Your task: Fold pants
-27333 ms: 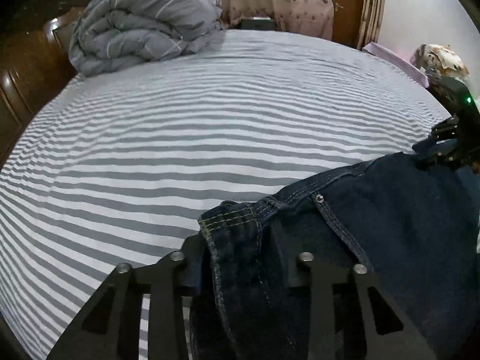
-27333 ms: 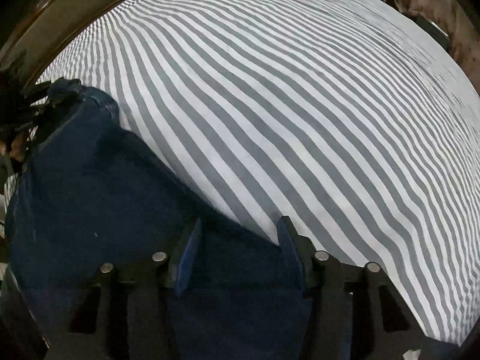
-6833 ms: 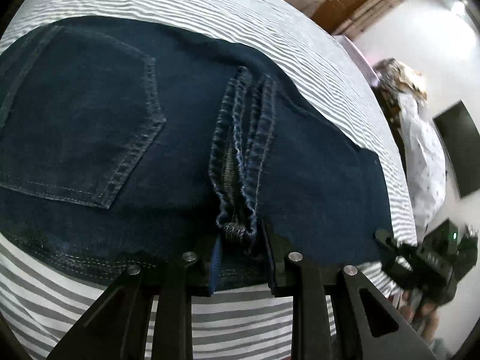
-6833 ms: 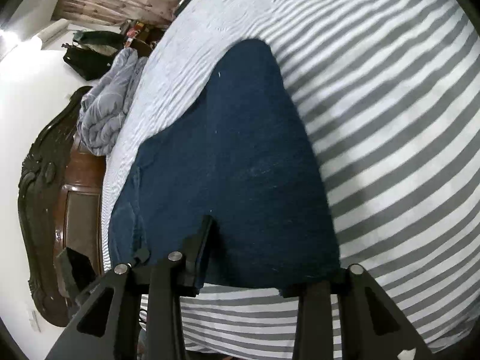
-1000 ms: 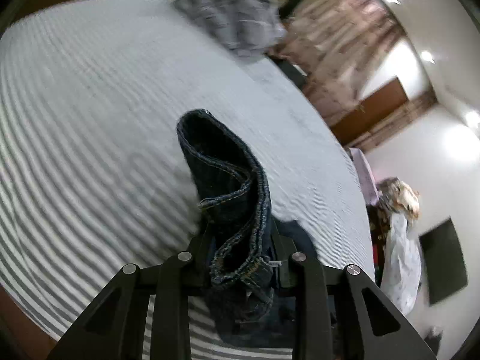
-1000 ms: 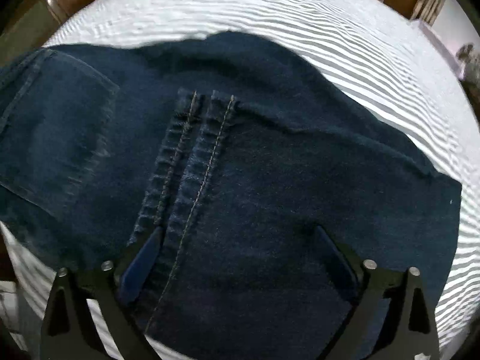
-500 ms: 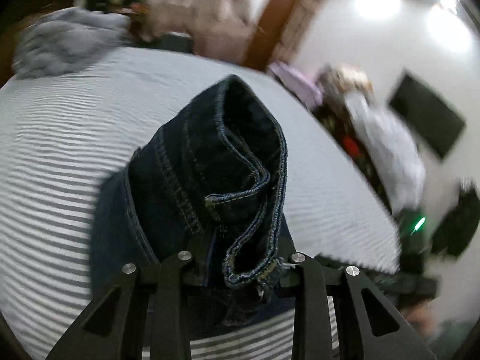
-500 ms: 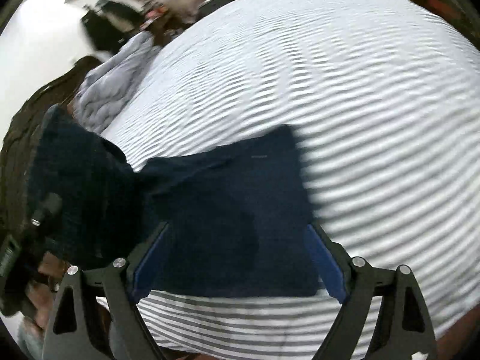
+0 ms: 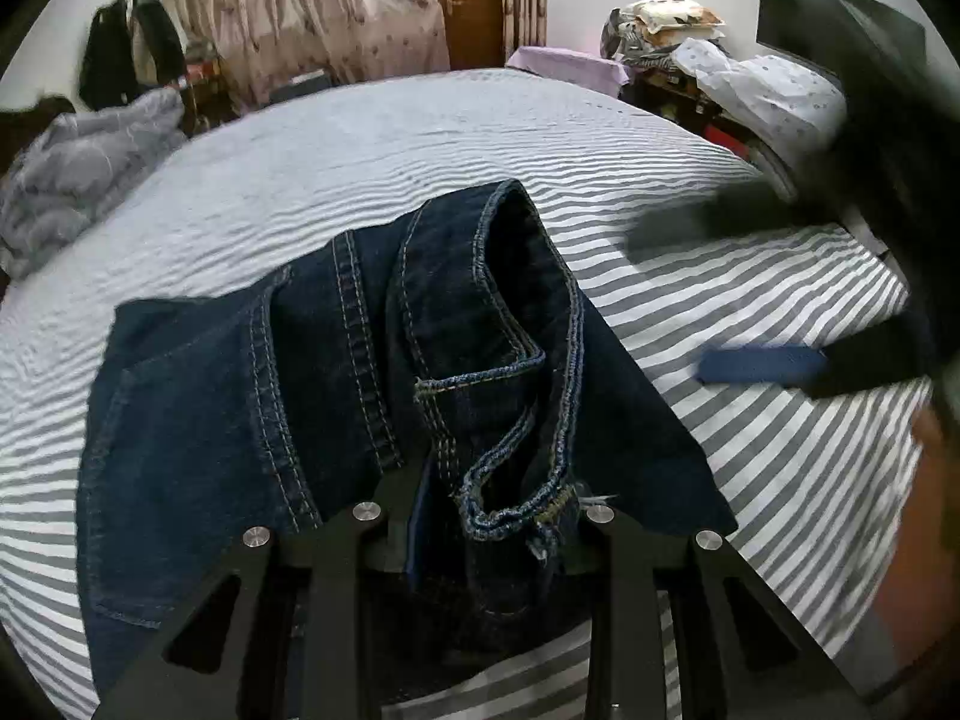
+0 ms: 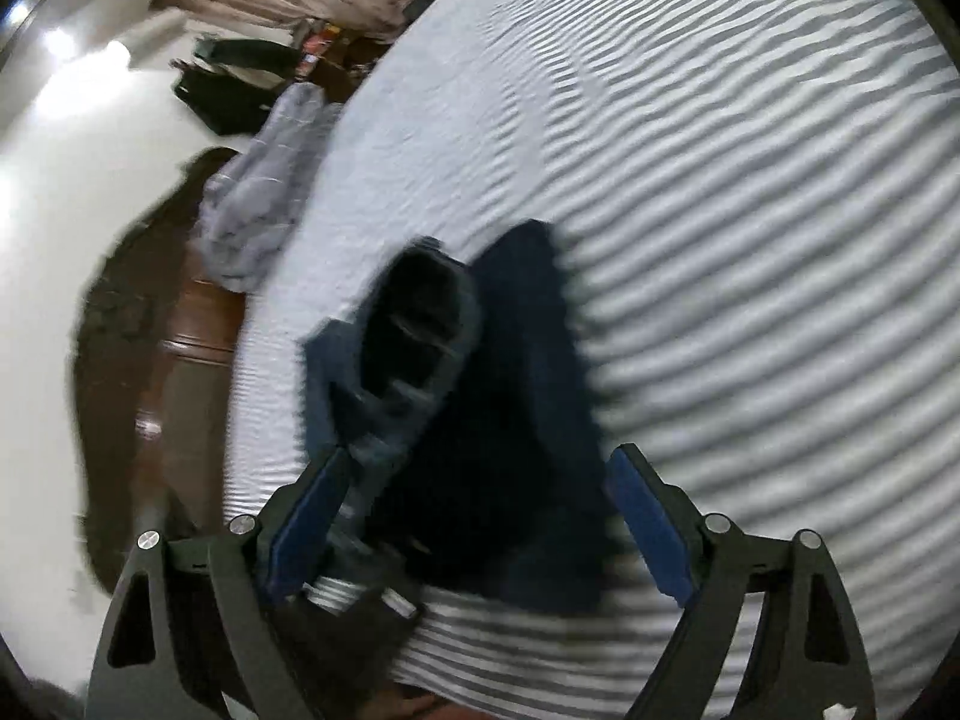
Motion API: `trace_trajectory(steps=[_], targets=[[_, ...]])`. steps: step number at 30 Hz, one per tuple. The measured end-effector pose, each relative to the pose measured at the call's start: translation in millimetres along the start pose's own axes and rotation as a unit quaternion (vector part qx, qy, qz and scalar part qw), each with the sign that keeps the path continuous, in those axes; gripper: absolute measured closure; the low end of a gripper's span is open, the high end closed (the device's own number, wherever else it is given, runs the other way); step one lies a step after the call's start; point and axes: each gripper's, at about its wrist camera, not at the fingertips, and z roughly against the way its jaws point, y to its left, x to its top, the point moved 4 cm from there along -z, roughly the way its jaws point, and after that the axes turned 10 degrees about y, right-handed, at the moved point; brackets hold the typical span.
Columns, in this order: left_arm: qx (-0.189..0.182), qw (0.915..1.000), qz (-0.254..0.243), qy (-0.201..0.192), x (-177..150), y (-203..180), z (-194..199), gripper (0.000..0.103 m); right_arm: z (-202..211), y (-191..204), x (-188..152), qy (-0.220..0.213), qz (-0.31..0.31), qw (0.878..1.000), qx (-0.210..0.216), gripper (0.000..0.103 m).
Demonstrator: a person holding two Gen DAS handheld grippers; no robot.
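Note:
The dark blue pants [image 9: 336,384] lie partly folded on the striped bed sheet [image 9: 750,480]. A bunched, stitched edge of them stands up between the fingers of my left gripper [image 9: 498,498], which is shut on it close above the bed. In the right wrist view the same pants [image 10: 528,396] appear as a blurred dark patch near the bed's edge, with the left gripper [image 10: 420,324] on them. My right gripper [image 10: 480,510] is open, its blue pads [image 10: 651,522] wide apart and nothing between them. It also shows, blurred, to the right of the pants: right gripper [image 9: 720,294].
A crumpled grey duvet [image 9: 78,168] lies at the bed's far left corner. Dark wooden furniture [image 10: 192,360] runs along the bed's side. Piled clothes and bags [image 9: 750,78] stand beyond the right edge. A person's arm [image 9: 924,510] is at the right.
My left gripper has swung across the bed and come down with the pants' edge in it, so the cloth now spreads on the sheet. The right gripper has pulled back off the pants, still open.

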Motion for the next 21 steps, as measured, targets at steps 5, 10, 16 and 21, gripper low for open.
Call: trace_trajectory(steps=[5,10,16,21], targets=[[0.03,0.9992,-0.015,-0.023,-9.1,-9.5,1.9,0.073,-37.6,7.8,29.2,0.062,0.0,0.998,-0.011,0.016],[0.043,0.9979,-0.033,-0.034,-18.1,-15.8,6.5,0.072,-63.1,23.6,35.4,0.118,0.016,0.993,0.011,0.037],[0.04,0.9962,-0.044,-0.064,-5.0,-22.9,24.1,0.072,-48.7,42.1,46.8,0.112,0.067,0.99,-0.045,0.075],[0.035,0.9922,-0.069,-0.098,17.3,-42.1,39.9,0.071,-15.5,46.8,56.0,0.074,0.074,0.993,-0.046,0.076]])
